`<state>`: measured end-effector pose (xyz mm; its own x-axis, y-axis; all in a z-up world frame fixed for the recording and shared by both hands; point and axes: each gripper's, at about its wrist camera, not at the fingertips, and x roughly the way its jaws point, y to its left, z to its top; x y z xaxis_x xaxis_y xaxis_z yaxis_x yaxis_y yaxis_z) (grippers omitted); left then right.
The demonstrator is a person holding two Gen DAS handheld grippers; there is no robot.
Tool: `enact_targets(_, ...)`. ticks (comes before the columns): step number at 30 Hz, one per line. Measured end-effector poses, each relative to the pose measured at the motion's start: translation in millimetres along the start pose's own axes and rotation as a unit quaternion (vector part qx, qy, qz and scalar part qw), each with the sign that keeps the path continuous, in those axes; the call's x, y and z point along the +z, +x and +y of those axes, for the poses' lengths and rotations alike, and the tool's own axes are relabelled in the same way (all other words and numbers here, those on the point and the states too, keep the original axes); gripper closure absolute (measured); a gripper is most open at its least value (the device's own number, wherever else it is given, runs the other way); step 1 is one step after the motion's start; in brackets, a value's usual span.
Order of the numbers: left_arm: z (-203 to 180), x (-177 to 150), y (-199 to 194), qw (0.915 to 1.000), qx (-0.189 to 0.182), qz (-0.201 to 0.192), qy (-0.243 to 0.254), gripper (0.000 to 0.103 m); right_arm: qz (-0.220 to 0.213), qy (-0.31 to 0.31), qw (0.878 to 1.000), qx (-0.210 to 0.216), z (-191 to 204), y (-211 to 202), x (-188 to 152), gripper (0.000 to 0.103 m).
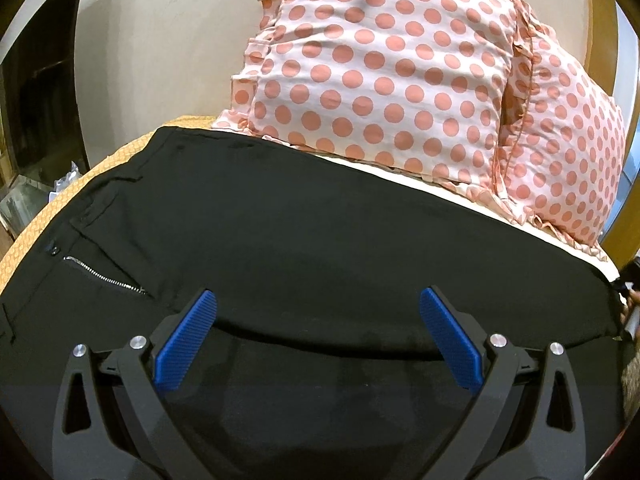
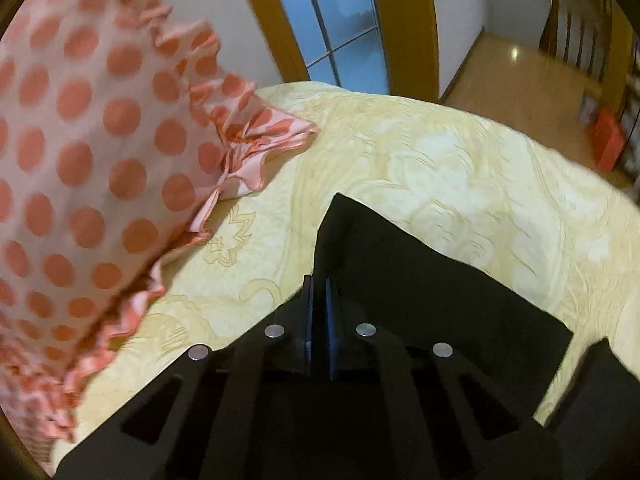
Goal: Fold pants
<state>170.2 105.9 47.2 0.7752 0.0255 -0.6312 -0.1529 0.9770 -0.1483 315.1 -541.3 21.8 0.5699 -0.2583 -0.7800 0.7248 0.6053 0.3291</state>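
Black pants [image 1: 300, 232] lie spread across the bed, waistband and silver zipper [image 1: 104, 278] at the left. My left gripper [image 1: 318, 312] is open, its blue pads [image 1: 188, 344] wide apart just above the near folded edge of the pants, holding nothing. In the right wrist view my right gripper [image 2: 319, 284] is shut on the black pants fabric [image 2: 400, 276], which rises from between the jaws to a pointed corner above the yellow bedspread [image 2: 440, 168]. The right gripper's tip [image 1: 630, 312] shows at the right edge of the left wrist view, at the pants' end.
Two pink polka-dot ruffled pillows [image 1: 380, 64] [image 2: 80, 160] lie just behind the pants. An orange patterned cover [image 1: 52, 208] shows at the bed's left edge. A wood-framed glass door [image 2: 340, 20] and wooden floor [image 2: 520, 76] lie beyond the bed.
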Motion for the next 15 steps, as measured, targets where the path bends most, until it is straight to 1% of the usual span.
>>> enact_targets(2, 1.7, 0.3, 0.5, 1.0000, -0.001, 0.002, -0.005, 0.002, -0.022, 0.002, 0.999, 0.042, -8.1, -22.9, -2.8, 0.099)
enact_targets(4, 3.2, 0.5, 0.7, 1.0000, -0.002, 0.002, -0.009, 0.002, -0.051, 0.002, 0.994, 0.099, -20.1, -58.3, -11.0, 0.099)
enact_targets(5, 3.8, 0.4, 0.4, 0.9999, -0.001, 0.002, -0.011, 0.002, -0.059, 0.004, 0.991, 0.118, -25.6, -70.0, -15.0, 0.099)
enact_targets(6, 4.6, 0.2, -0.2, 0.9999, 0.000, 0.000, -0.013, 0.002, -0.072, 0.004, 0.986, 0.152, -36.7, -92.0, -24.4, 0.099)
enact_targets(7, 4.6, 0.1, -0.6, 0.9999, 0.000, 0.000, -0.015, 0.002, -0.077, 0.003, 0.983, 0.167, -43.1, -103.5, -27.8, 0.099)
enact_targets(9, 5.9, 0.2, -0.8, 0.9999, 0.002, -0.002, -0.016, 0.002, -0.088, 0.005, 0.975, 0.205, -65.4, -138.1, -48.1, 0.099)
enact_targets(11, 6.6, -0.3, -1.4, 0.9998, 0.003, -0.003, -0.017, 0.002, -0.092, 0.015, 0.970, 0.223, -95.7, -160.1, -71.2, 0.099)
enact_targets(14, 6.9, 0.2, -1.7, 0.9999, 0.003, -0.005, -0.016, 0.002, -0.071, 0.042, 0.972, 0.219, -127.6, -161.0, -94.1, 0.099)
enact_targets(15, 7.0, 0.4, -1.5, 0.9999, 0.004, -0.005, -0.016, 0.002, -0.054, 0.057, 0.974, 0.213, -139.1, -152.0, -100.7, 0.099)
